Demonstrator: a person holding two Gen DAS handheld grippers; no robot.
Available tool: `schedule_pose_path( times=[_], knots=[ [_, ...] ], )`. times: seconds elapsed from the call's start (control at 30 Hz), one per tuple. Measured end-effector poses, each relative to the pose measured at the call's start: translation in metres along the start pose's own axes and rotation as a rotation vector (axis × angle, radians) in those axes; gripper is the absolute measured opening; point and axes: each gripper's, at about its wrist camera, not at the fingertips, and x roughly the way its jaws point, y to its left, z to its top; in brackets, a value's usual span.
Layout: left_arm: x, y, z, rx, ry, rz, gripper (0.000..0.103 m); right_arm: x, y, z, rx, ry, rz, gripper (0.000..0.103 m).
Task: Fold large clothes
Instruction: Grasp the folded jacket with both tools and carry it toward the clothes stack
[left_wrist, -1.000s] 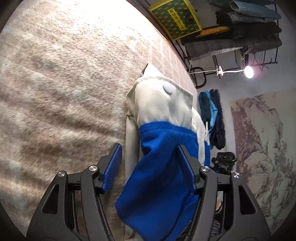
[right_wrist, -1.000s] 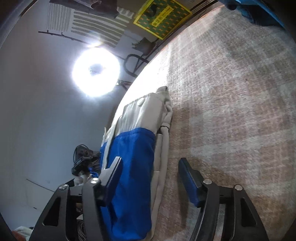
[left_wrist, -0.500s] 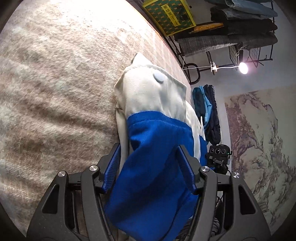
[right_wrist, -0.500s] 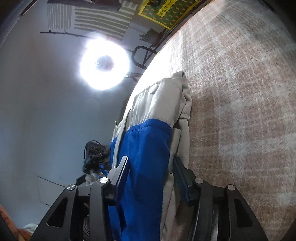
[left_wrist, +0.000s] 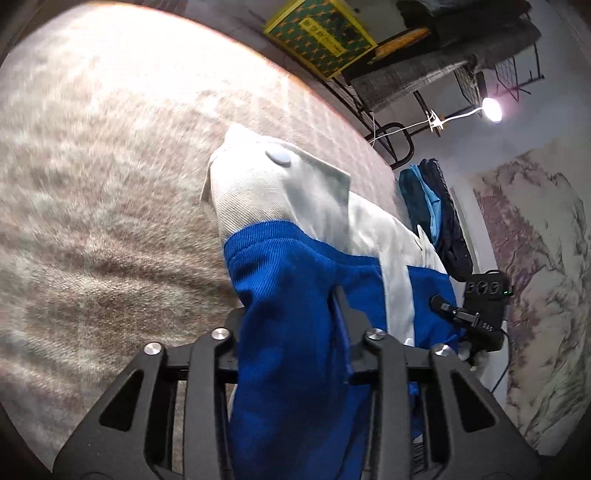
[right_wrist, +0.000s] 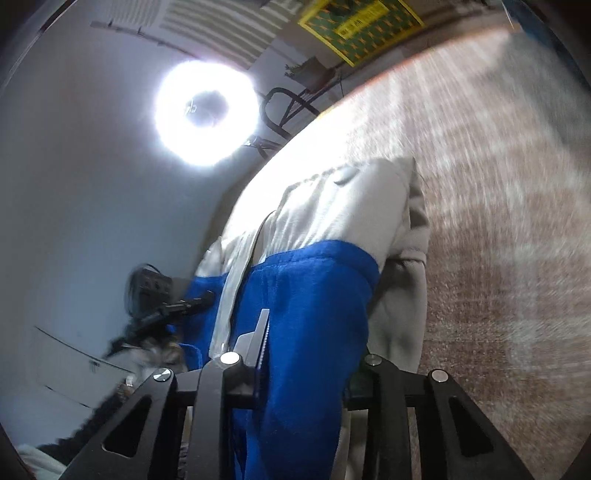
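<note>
The left gripper was clamped on the blue-and-cream garment, its fingertips buried in blue cloth. The right gripper pinched the same garment, one pad hidden. The garment hung lifted above the blurred beige carpet; its lower part was cut off.

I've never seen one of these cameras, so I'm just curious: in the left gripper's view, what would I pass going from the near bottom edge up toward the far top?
Left gripper shut on the blue and cream garment → white button → beige carpet → yellow and green box.
</note>
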Motion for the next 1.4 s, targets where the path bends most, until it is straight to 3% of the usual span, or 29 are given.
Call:
schedule_pose_path(
  times=[0.23,0.43,0.67,0.77,0.83,0.97,1.1,1.23,1.3,1.4],
  knots=[
    [-0.022,-0.033,-0.011,0.073,-0.039,0.018,0.025,-0.015,0.062,-0.002,-0.161,-0.035,-0.114,0.025],
    [-0.039,-0.058,-0.021,0.114,-0.061,0.004,0.023,-0.029,0.091,-0.009,-0.230,-0.051,-0.162,0.024],
    [-0.036,-0.085,-0.028,0.149,-0.043,-0.016,0.022,-0.060,0.092,-0.014,-0.217,-0.081,-0.183,0.023],
    [-0.024,-0.080,-0.023,0.126,-0.017,0.023,0.022,-0.059,0.076,-0.013,-0.152,-0.070,-0.153,0.023],
    [-0.017,-0.067,-0.018,0.087,-0.008,0.043,0.022,-0.053,0.063,-0.014,-0.113,-0.059,-0.142,0.027],
    [0.003,-0.042,-0.012,0.048,0.025,0.100,0.022,-0.042,0.027,-0.013,-0.044,-0.046,-0.205,0.051],
    [0.013,-0.031,-0.007,0.052,0.045,0.102,0.023,-0.051,-0.016,-0.023,0.025,-0.068,-0.129,0.080],
    [0.020,-0.023,-0.007,0.047,0.051,0.107,0.024,-0.046,-0.037,-0.029,0.034,-0.081,-0.024,0.079],
    [0.020,-0.020,-0.007,0.039,0.051,0.100,0.025,-0.036,-0.031,-0.024,-0.003,-0.041,0.022,0.072],
    [0.020,-0.020,-0.008,0.037,0.047,0.101,0.025,-0.020,-0.016,-0.018,-0.061,-0.012,0.025,0.072]
  ],
)
